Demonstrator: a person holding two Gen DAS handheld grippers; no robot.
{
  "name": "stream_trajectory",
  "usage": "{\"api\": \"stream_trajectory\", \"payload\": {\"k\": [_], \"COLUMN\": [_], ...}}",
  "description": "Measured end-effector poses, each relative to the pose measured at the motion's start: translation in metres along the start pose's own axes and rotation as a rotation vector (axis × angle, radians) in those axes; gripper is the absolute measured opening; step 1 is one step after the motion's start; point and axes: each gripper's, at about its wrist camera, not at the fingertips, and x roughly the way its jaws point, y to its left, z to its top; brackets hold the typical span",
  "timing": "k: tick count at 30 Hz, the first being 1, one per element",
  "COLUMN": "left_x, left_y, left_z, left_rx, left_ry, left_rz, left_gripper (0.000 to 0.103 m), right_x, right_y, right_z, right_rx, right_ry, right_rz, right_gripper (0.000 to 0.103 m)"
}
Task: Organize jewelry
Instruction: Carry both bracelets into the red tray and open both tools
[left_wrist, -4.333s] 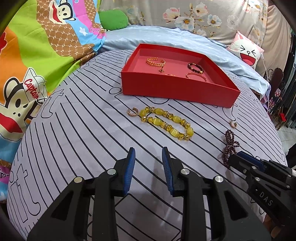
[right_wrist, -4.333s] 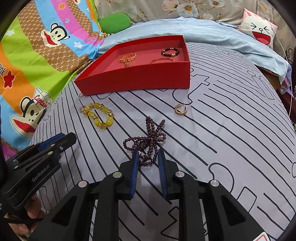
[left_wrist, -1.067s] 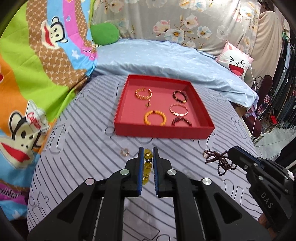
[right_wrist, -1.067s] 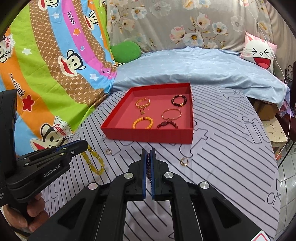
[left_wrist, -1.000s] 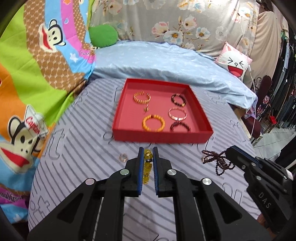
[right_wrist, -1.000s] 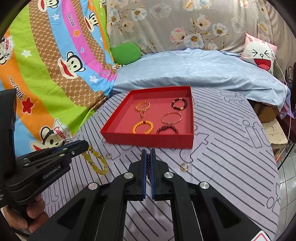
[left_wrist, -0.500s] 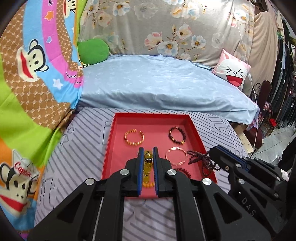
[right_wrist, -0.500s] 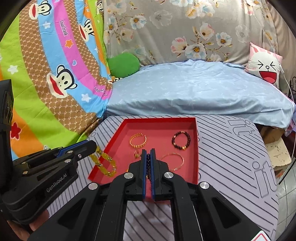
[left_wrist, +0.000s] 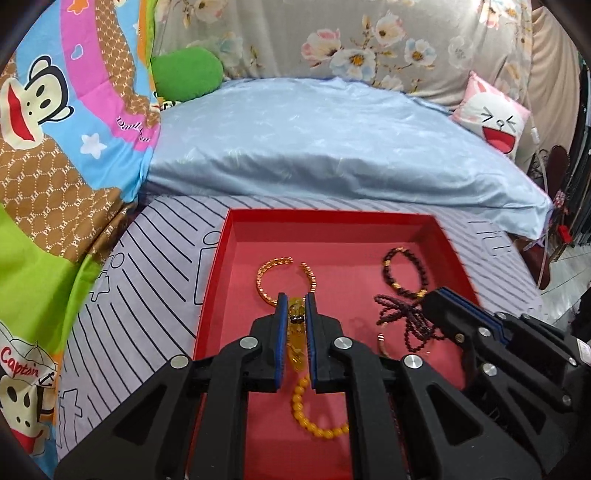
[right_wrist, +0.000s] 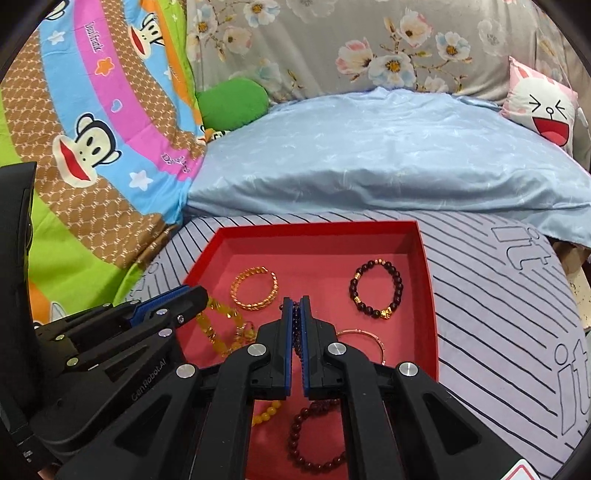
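Striped bed sheet (left_wrist: 155, 258) carries red tray (left_wrist: 456, 254); above it, left gripper (left_wrist: 295, 306) fingers clamp yellow bead bracelet (left_wrist: 297, 343), right gripper (right_wrist: 295, 306) fingers clamp dark bead strand (left_wrist: 402, 321).

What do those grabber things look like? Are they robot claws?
Each one is a chunky black plastic tool. The left gripper has two straight fingers lined with blue ribbed pads, and round silver bolts dot its black arms. The right gripper is the same shape and colours. Small pale lettering is printed on their sides. No cables or sleeves show.
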Motion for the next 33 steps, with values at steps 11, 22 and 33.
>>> {"api": "stream_trajectory", "payload": {"k": [11, 22, 33], "left_x": [0.028, 0.017, -0.021], "left_y": [0.002, 0.001, -0.004], "left_z": [-0.006, -0.008, -0.012], "left_rx": [-0.005, -0.013, -0.002], "left_ry": [0.033, -0.002, -0.041], "left_rz": [0.028, 0.049, 0.05], "left_gripper": [0.009, 0.02, 0.02], "right_x": [0.025, 0.01, -0.028], "right_y": [-0.013, -0.009, -0.001], "right_z": [-0.016, -0.019, -0.019], "right_rx": [0.026, 0.002, -0.009], "right_ry": [0.058, 0.018, -0.024], "right_rz": [-0.03, -0.052, -0.048], "right_gripper": [0.004, 0.027, 0.028]}}
